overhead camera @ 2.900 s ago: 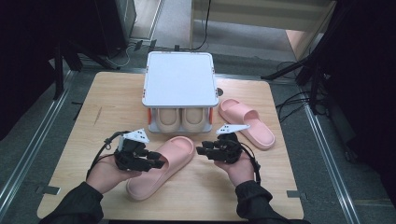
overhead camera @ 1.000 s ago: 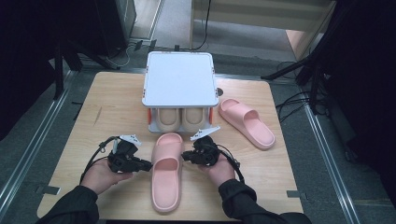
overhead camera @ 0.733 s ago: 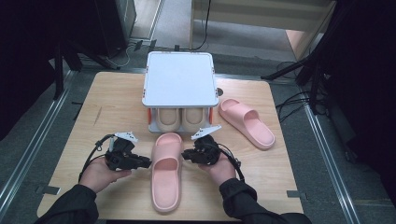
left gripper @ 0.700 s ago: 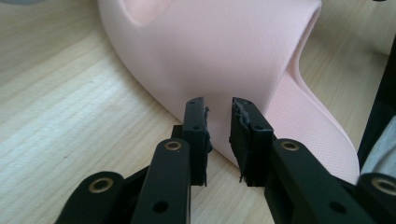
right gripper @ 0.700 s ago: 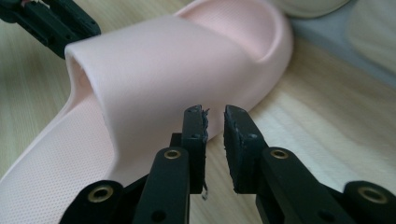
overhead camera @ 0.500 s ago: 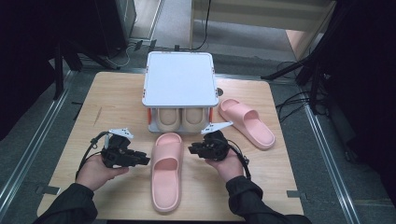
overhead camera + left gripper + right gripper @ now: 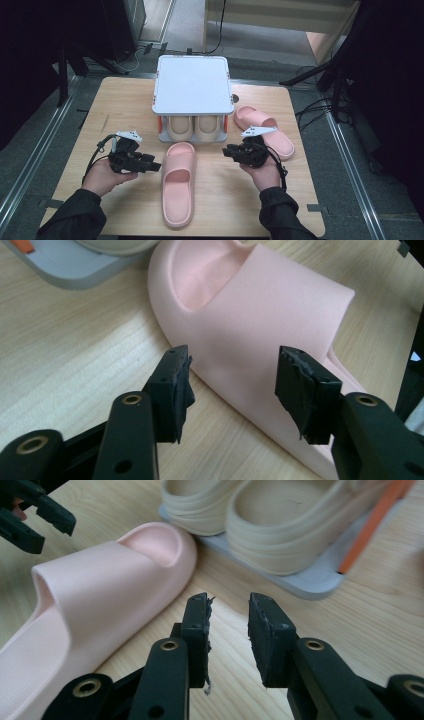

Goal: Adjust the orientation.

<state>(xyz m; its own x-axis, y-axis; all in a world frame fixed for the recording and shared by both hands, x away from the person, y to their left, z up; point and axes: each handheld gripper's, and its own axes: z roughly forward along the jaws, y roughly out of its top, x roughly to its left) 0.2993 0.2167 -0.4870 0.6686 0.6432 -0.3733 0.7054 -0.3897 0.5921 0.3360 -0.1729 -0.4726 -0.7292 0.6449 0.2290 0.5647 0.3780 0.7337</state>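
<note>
Near the wooden worktop's front edge, the soft pink foam slipper lies released, toe toward the rack; left gripper wide, right gripper narrowly parted, both now withdrawn, empty.

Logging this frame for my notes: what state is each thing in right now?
Left gripper: open, holding nothing, beside the slipper.
Right gripper: open, holding nothing, over bare table.
Near pink slipper: flat on the table, toe toward the rack, not gripped.
Far pink slipper: flat on the table, right of the rack.
Shoe rack: bottom shelf holds a cream pair.
</note>
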